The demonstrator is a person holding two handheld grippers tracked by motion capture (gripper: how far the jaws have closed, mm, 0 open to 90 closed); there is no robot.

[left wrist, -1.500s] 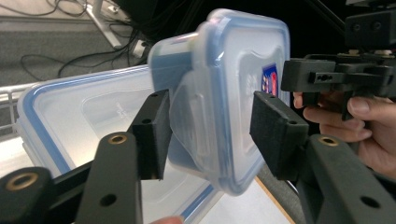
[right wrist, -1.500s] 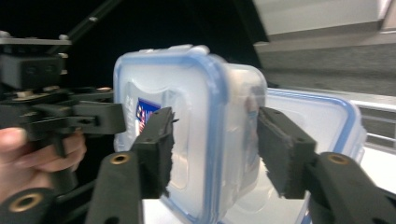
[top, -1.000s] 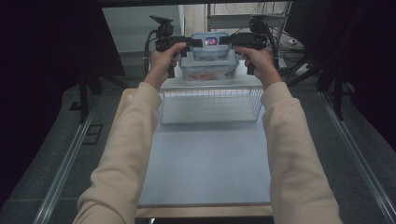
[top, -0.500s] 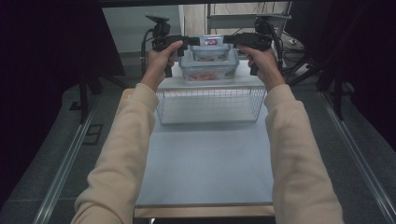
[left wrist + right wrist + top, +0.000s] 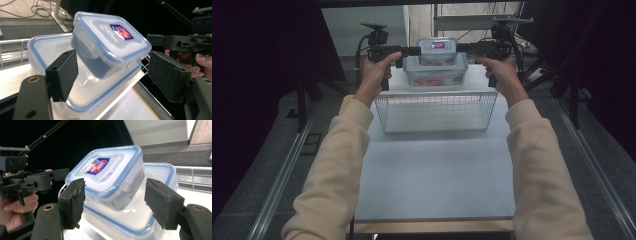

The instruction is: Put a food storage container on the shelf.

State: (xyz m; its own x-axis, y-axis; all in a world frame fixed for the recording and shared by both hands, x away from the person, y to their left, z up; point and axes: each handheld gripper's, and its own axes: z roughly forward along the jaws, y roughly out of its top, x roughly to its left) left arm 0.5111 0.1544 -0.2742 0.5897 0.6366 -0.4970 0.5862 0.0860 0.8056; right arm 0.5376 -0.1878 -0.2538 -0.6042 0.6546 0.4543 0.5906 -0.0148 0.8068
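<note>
Left gripper points in at the small container from its left side, jaws wide and just opened further; in the left gripper view its pads stand off the small container, nothing pressed between them. Right gripper points in at the same container from its right side, jaws also wide and just opened a bit; in the right gripper view the pads flank the small container without touching it.

Small container: clear box, blue-rimmed lid with a red and blue label, sits tilted on top of the large container. Large container, clear with blue-rimmed lid, holds something reddish inside, too blurred to tell what; it rests on the tabletop just behind the wire basket.

Wire basket is near the far end of the tabletop, in front of both containers. Left hand and right hand grip the gripper handles just behind the basket's two far corners, cream sleeves stretching back past the basket on either side.
</note>
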